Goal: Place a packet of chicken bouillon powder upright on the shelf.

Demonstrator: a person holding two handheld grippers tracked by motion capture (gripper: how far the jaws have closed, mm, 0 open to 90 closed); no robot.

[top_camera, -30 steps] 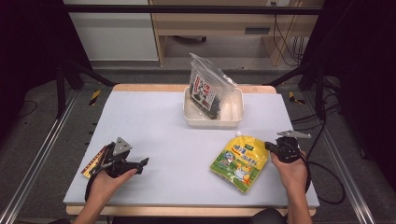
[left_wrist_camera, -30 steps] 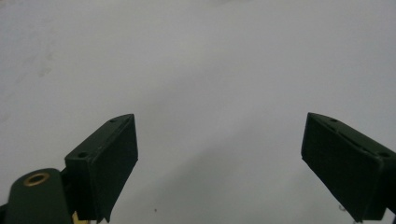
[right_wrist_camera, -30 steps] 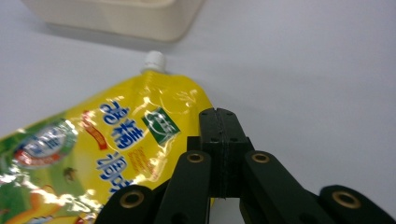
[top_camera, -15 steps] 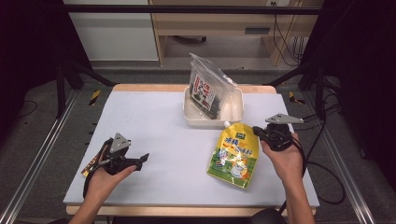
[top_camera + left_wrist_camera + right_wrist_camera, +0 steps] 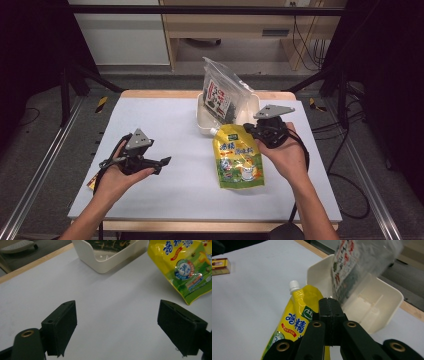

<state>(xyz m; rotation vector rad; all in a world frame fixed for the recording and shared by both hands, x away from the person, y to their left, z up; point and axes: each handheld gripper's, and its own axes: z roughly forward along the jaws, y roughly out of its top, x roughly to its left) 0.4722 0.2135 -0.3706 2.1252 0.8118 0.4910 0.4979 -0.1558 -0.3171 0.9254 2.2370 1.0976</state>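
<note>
High view: yellow spouted pouch (image 5: 238, 162) with blue Chinese characters, its white cap just in front of the cream tub (image 5: 206, 121); the tub holds a clear bag (image 5: 223, 95) with a red-and-white label, text unreadable; right gripper (image 5: 254, 131) clenched on the pouch's edge; left gripper (image 5: 165, 161), well left of the tub, jaws wide and narrowing slightly, nothing between them.
</note>
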